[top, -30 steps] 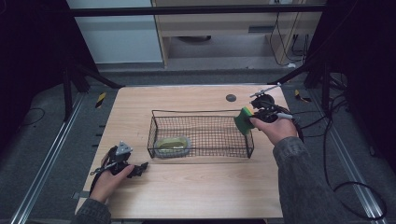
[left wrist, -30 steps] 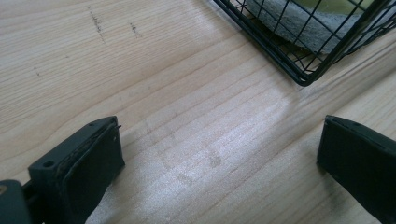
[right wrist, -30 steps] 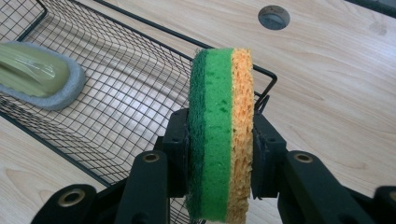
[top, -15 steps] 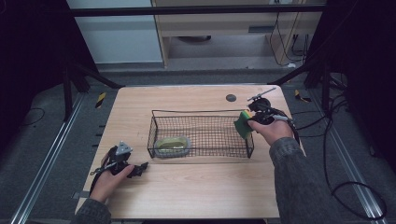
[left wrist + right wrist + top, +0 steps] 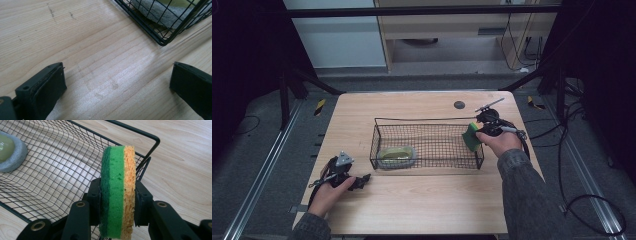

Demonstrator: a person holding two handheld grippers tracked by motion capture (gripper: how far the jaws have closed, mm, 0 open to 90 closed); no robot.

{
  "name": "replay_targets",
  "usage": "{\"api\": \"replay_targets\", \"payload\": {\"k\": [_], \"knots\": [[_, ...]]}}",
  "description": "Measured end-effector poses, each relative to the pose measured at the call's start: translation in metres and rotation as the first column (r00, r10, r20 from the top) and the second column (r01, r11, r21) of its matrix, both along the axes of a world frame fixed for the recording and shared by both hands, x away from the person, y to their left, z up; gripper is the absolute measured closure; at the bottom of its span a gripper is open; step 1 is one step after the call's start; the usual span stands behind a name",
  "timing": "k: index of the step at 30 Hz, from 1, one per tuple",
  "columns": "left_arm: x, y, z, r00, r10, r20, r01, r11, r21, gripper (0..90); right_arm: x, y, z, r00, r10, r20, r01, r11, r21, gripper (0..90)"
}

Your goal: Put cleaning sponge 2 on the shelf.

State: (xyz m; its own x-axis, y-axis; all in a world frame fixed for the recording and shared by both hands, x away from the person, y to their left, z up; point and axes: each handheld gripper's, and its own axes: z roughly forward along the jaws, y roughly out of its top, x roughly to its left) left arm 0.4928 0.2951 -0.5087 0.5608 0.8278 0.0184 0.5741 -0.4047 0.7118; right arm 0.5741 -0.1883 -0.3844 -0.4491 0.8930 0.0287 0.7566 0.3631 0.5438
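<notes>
A green and orange sponge (image 5: pixel 117 192) stands on edge between the jaws of my right gripper (image 5: pixel 117 202), which is shut on it. In the high view that sponge (image 5: pixel 471 136) hangs over the right end of the black wire basket (image 5: pixel 427 120), just inside its rim. A grey-edged, yellow-green sponge (image 5: pixel 396 156) lies in the basket's left part, also seen as the grey-edged sponge (image 5: pixel 10 152). My left gripper (image 5: pixel 362 179) rests open on the table at the front left, its jaws wide apart, with the basket's corner (image 5: pixel 162 41) just beyond them.
A small dark round disc (image 5: pixel 459 105) sits on the wooden table (image 5: pixel 422 205) behind the basket. Cables (image 5: pixel 572 200) trail off the table's right side. Bare wood lies in front of the basket and at the left.
My right gripper has carried the green and orange sponge leftward and down, from above the basket's right rim to just inside it. The left gripper has stayed put.
</notes>
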Motion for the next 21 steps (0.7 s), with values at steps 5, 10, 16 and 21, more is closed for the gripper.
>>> {"api": "replay_targets", "payload": {"k": [5,10,16,21], "knots": [[0.000,0.000,0.000,1.0000,0.000,0.000,0.000,1.0000,0.000,0.0,0.001,0.004,-0.006,1.0000,0.007,-0.005,-0.007,1.000,-0.018,65.0],[0.000,0.000,0.000,1.0000,-0.003,-0.001,0.003,1.0000,0.000,0.0,0.003,0.006,-0.012,0.9999,0.016,-0.001,-0.016,0.999,-0.030,65.0],[0.000,0.000,0.000,1.0000,-0.002,-0.001,0.002,1.0000,0.000,0.0,0.004,0.010,-0.015,0.9999,0.016,-0.003,-0.016,0.999,-0.040,64.9],[0.000,0.000,0.000,1.0000,-0.004,-0.001,0.004,1.0000,0.000,0.0,0.005,0.010,-0.016,0.9999,0.015,-0.002,-0.015,0.999,-0.045,64.5]]}}
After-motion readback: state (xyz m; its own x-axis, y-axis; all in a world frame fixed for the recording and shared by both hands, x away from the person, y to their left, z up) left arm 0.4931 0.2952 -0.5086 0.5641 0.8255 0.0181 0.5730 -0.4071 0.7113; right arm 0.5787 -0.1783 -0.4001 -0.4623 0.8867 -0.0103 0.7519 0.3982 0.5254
